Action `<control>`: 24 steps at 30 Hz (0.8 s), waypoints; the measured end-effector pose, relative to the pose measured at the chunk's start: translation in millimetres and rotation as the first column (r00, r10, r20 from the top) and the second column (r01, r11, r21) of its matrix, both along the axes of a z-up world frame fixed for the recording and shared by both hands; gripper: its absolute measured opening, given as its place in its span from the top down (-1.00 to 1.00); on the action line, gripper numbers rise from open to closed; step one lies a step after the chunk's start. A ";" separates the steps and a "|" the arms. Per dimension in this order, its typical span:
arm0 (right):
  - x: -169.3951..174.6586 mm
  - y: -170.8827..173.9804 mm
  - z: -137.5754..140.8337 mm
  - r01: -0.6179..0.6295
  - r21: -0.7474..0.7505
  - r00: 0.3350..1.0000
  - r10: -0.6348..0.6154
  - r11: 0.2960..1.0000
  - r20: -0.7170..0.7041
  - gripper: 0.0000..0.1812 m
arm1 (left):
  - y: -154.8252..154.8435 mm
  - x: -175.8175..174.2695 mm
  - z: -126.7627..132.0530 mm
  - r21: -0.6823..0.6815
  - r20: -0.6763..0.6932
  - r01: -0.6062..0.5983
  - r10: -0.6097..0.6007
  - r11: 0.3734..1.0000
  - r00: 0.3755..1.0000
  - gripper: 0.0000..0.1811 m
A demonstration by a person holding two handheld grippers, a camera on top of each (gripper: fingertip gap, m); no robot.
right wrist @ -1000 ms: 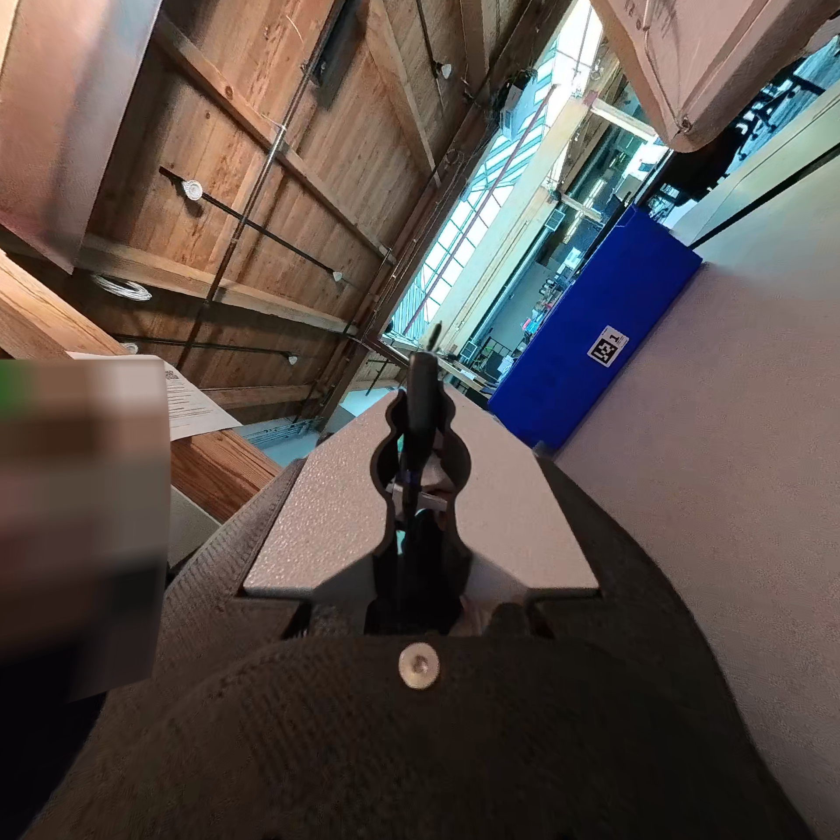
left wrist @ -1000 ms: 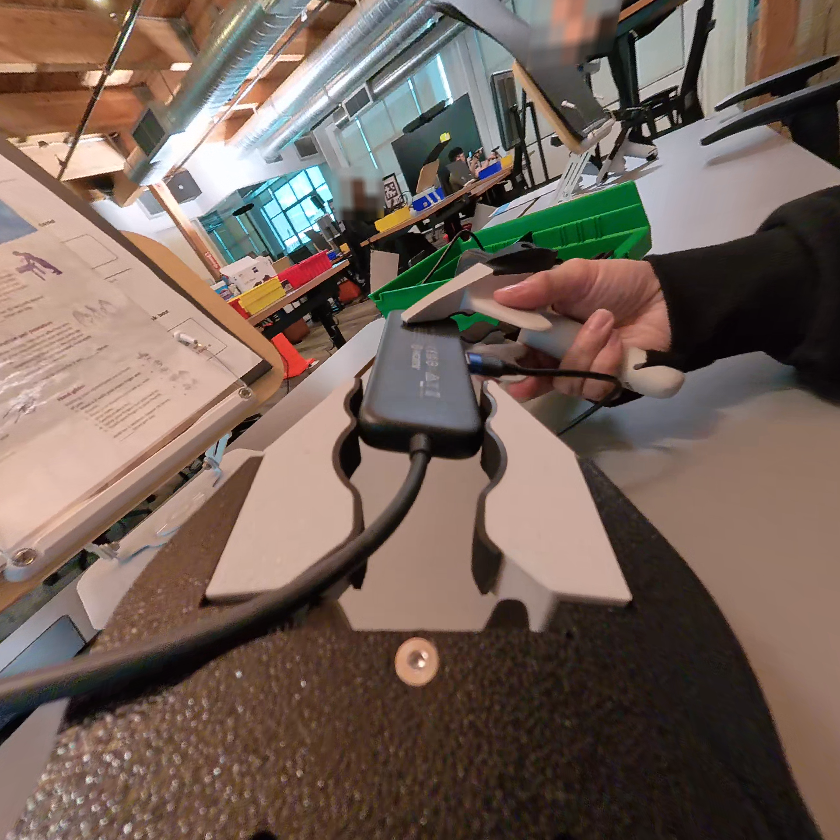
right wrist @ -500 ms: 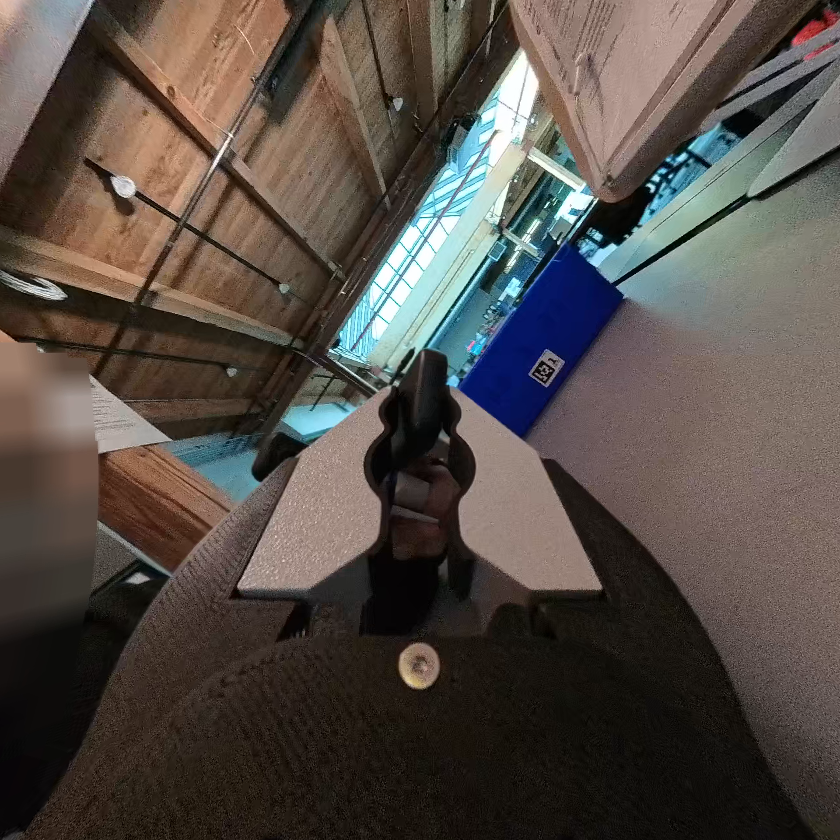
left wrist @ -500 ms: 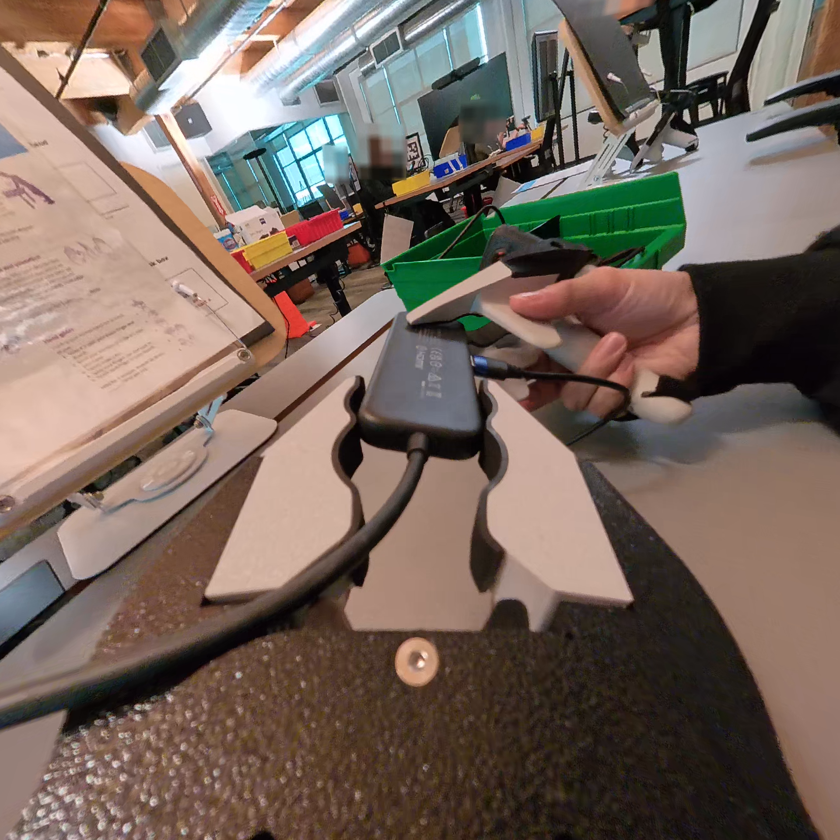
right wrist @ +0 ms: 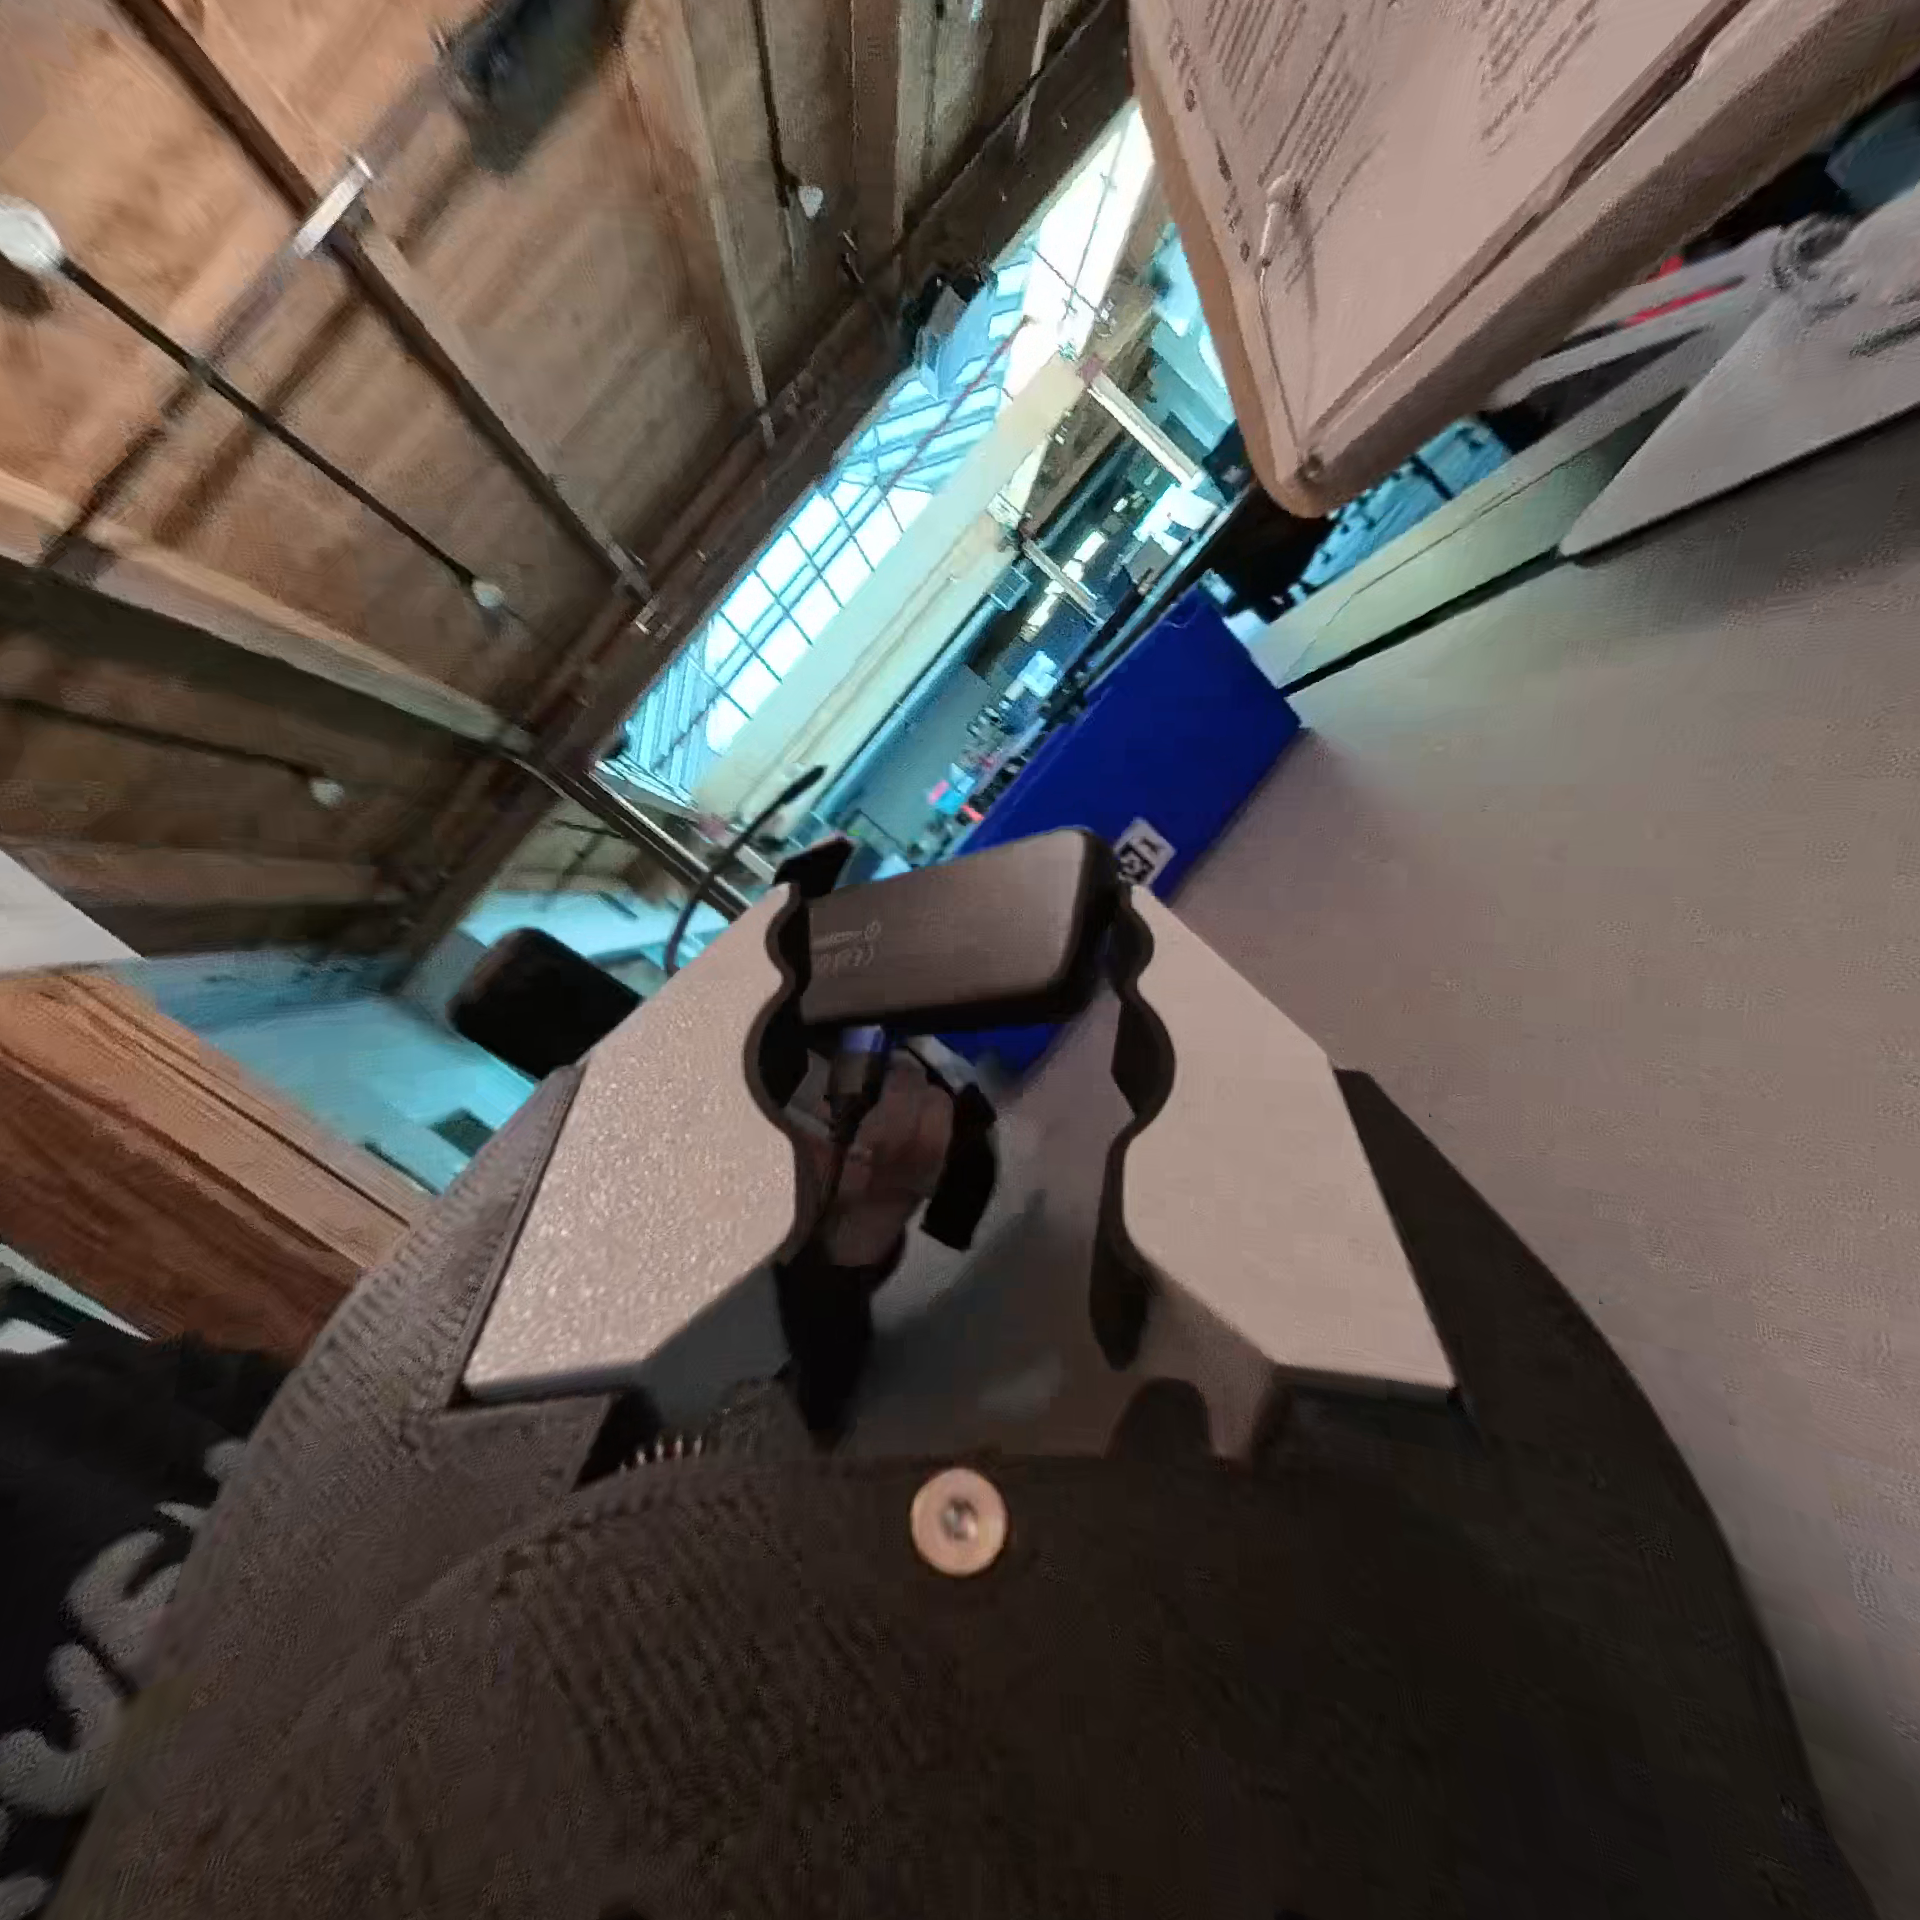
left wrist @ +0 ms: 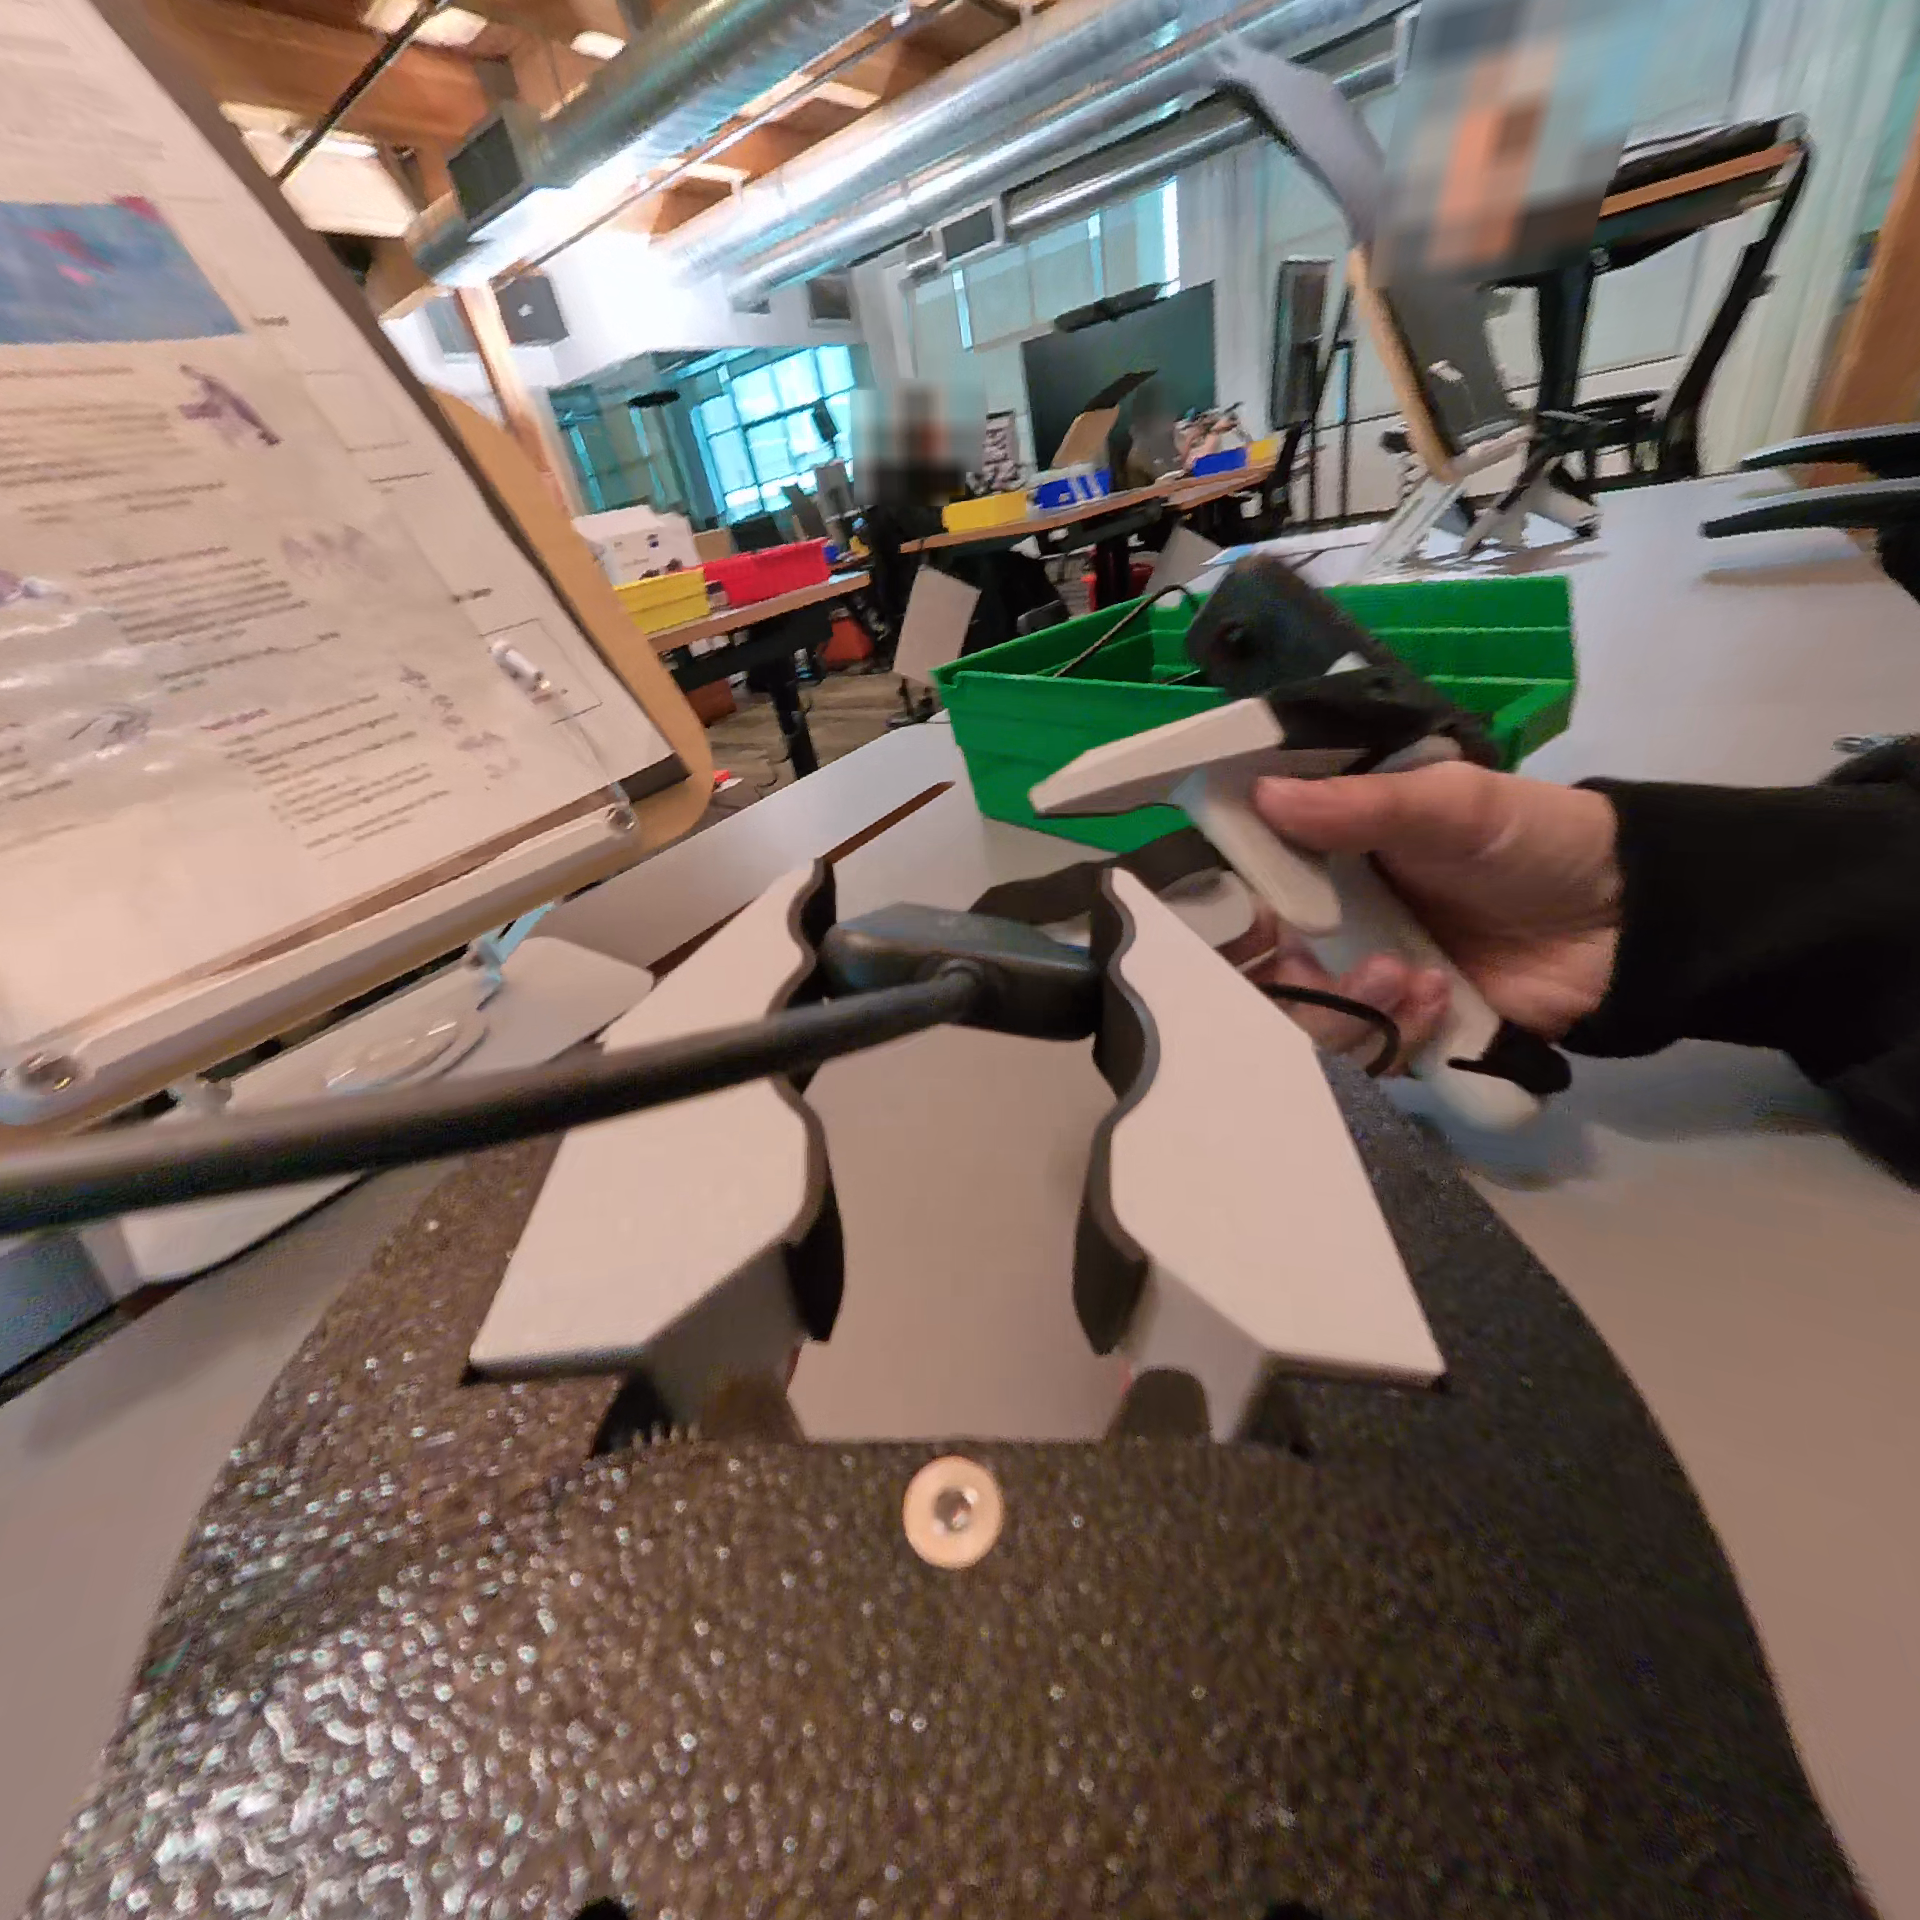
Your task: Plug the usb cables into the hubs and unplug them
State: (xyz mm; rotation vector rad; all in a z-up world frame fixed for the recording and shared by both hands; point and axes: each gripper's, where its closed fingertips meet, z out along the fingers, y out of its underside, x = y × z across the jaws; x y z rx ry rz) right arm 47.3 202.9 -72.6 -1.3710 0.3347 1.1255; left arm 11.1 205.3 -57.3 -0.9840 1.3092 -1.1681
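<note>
My left gripper [left wrist: 966, 883] is shut on a black USB hub [left wrist: 961, 961], held flat at its fingertips. The hub's thick black cord [left wrist: 468, 1101] runs off to the left. My right gripper [right wrist: 961, 914] is open, its fingers on either side of the same hub [right wrist: 945, 940] and apart from it. A USB plug [right wrist: 857, 1070] with a thin black cable sits in the hub's side. In the left wrist view the right gripper [left wrist: 1122, 842] is turned on its side just right of the hub, held by a hand [left wrist: 1455, 883]. The thin cable [left wrist: 1340, 1013] loops under that hand.
A green divided bin [left wrist: 1039, 727] stands on the grey table [left wrist: 1714, 1195] behind the grippers. A tilted document stand [left wrist: 260, 623] fills the left and also shows in the right wrist view [right wrist: 1455, 208]. A blue box [right wrist: 1174, 748] stands beyond the hub.
My right gripper has opened and let go of the USB plug, which stays in the hub. The hub has tipped flatter in my left gripper and its cord has swung to the left.
</note>
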 end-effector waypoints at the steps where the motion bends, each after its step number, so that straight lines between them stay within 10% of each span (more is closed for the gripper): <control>1: 1.9 -0.6 2.1 -0.013 0.014 0.998 0.014 1.000 -0.068 0.40 | -4.3 -0.6 1.3 0.007 0.011 0.023 -0.023 1.000 1.000 0.48; 10: -8.8 -2.0 -9.2 -0.094 -0.027 0.990 0.090 0.995 -0.104 0.73 | -29.9 -7.9 7.0 0.091 0.072 0.158 -0.165 0.983 0.984 0.48; 24: -71.8 -17.7 -8.1 -0.473 -0.033 0.851 0.447 0.880 -0.274 0.45 | -21.9 -36.7 58.6 -0.179 0.361 0.335 -0.255 0.925 0.897 0.49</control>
